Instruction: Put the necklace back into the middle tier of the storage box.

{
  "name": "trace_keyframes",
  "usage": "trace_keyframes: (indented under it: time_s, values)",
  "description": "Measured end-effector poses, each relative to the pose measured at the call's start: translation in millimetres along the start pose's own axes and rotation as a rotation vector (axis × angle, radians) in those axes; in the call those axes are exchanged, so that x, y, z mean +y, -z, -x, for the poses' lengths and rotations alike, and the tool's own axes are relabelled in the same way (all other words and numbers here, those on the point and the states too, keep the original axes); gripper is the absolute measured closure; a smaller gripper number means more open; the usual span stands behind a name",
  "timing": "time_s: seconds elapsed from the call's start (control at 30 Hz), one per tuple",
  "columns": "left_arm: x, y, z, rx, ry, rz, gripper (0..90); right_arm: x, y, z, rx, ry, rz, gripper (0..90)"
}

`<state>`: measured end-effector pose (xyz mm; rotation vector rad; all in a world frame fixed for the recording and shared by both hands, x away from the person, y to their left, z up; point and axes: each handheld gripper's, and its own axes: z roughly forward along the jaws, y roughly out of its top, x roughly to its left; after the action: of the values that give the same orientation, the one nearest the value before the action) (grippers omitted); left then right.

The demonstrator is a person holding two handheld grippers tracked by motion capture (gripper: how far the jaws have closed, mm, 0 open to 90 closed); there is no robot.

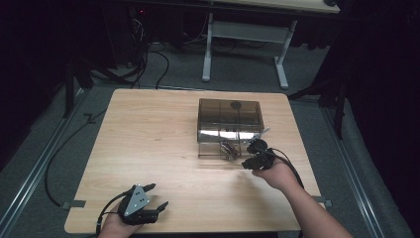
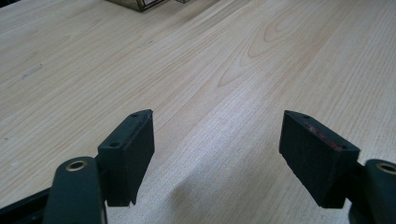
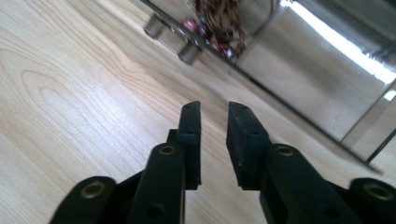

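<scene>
A smoky see-through box (image 1: 229, 119) stands on the wooden table (image 1: 148, 144), right of centre. At its near side lies a tangle of brown cord and red beads (image 1: 228, 148); in the right gripper view the tangle (image 3: 219, 16) sits just behind the box's clear front wall (image 3: 299, 93). My right gripper (image 1: 249, 154) hovers just right of that tangle, aimed at the box. Its jaws (image 3: 215, 109) stand a little apart with nothing between them. My left gripper (image 1: 158, 195) rests near the table's front left edge, and in its own view the left gripper (image 2: 217, 119) is wide open over bare wood.
Two small round feet (image 3: 189, 53) carry the box's front edge. Behind the table stands a white-legged desk frame (image 1: 242, 49), with cables on the floor at the back left (image 1: 148, 54). The table's left half is bare wood.
</scene>
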<state>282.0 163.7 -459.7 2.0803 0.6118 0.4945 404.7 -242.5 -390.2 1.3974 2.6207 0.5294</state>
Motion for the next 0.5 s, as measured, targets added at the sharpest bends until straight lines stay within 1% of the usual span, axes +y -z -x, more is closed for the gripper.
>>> trace_keyframes:
  time_s: [0.03,0.1,0.23,0.27,0.3,0.33,0.5]
  values:
    - [0.0,-0.1,0.0,0.000,0.000,-0.001,26.9,-4.4,-0.8,0.7,-0.003,0.000,0.015,73.3]
    - [0.0,-0.1,0.0,0.001,0.001,0.000,26.9,-12.1,-3.3,3.2,0.018,-0.016,0.036,71.9]
    - [0.1,-0.2,0.0,0.003,0.001,-0.001,26.9,-29.3,-5.6,3.9,0.030,-0.026,0.122,67.8]
    - [0.1,-0.2,0.0,0.003,0.001,-0.002,26.9,-33.7,-6.3,3.1,0.020,-0.015,0.144,67.6]
    - [0.1,-0.3,0.0,0.004,0.001,-0.002,26.8,-38.3,-7.1,1.7,0.020,-0.020,0.163,67.6]
    - [0.1,-0.3,0.0,0.004,0.001,-0.002,26.9,-42.4,-8.0,-0.1,0.010,-0.018,0.176,67.4]
    - [0.1,-0.3,0.0,0.007,0.003,-0.002,26.9,-63.5,-13.3,-8.3,0.014,-0.019,0.273,63.3]
